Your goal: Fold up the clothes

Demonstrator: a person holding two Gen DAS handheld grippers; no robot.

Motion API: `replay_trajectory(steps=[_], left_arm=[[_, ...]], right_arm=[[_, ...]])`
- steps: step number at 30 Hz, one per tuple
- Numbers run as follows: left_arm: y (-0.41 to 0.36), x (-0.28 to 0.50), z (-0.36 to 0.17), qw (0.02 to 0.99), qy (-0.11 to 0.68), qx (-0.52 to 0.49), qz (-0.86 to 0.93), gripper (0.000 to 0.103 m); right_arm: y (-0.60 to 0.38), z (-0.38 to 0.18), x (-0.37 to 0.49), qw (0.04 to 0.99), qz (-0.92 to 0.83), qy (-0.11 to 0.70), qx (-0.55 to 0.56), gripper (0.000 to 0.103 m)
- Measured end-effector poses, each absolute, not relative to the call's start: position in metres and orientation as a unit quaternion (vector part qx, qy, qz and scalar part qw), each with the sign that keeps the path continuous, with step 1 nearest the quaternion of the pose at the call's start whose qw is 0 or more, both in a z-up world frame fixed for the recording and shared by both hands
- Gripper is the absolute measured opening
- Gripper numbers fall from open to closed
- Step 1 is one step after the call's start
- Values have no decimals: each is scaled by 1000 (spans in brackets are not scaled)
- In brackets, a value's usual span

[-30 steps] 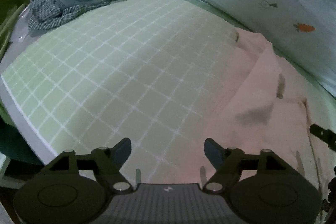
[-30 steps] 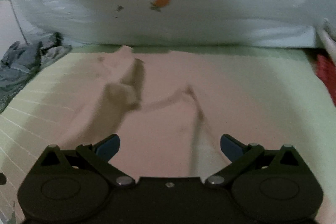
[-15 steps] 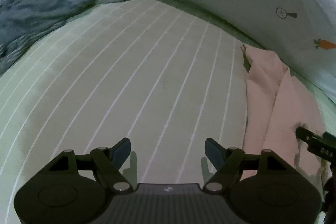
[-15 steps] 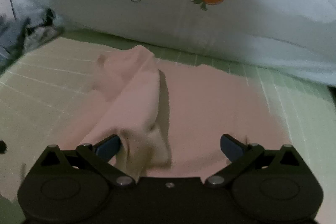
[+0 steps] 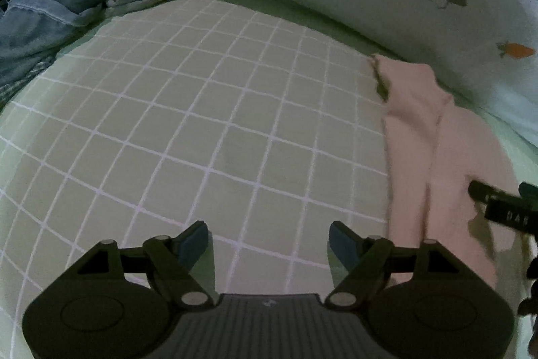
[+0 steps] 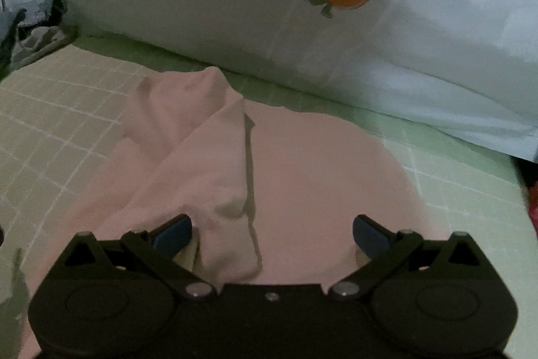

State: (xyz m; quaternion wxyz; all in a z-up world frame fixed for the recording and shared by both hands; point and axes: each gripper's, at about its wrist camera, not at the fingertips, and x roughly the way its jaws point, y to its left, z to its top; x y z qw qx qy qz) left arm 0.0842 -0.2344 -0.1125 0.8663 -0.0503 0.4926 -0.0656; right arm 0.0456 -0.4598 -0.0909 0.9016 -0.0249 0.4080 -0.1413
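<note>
So I've got one pink garment (image 6: 302,177) lying on the bed (image 5: 208,123), which has that green sheet with the white grid on it. Using the garment as my reference for everything. It sits right up against one big white duvet (image 6: 336,32) bunched along the far edge, and I count two carrot prints on the duvet in each view: one orange, one just a grey outline.

My right tongs (image 6: 272,232) are spread wide with nothing gripped, hovering low over the near end of the garment. A folded-over flap with a loose pocket of fabric lies just beside the left blue pad (image 6: 173,236); I can't tell if it actually touches. The right pad is over flat pink cloth.

My left tongs (image 5: 269,244) are also wide open and empty, over bare sheet just left of the garment's long edge. The tip of the right tongs pokes into that view over the pink fabric.

Well away from the garment, in the far left corner of the bed, there's one pile of unfolded clothes (image 5: 50,5), denim-blue, checked and grey pieces, too tangled to count.
</note>
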Motion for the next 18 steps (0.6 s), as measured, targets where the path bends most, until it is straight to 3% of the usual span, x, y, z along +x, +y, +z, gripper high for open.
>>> replay_trajectory(steps=[8,18], left_arm=[[-244,24,-98,873,480,-35,-83,83],[-273,-64,-77,877,471,13,-91,84]], right_arm=[[-417,-107,-35,889,-98,445,-36,103],[-454,-75,-122,903,-135,407,16,103]])
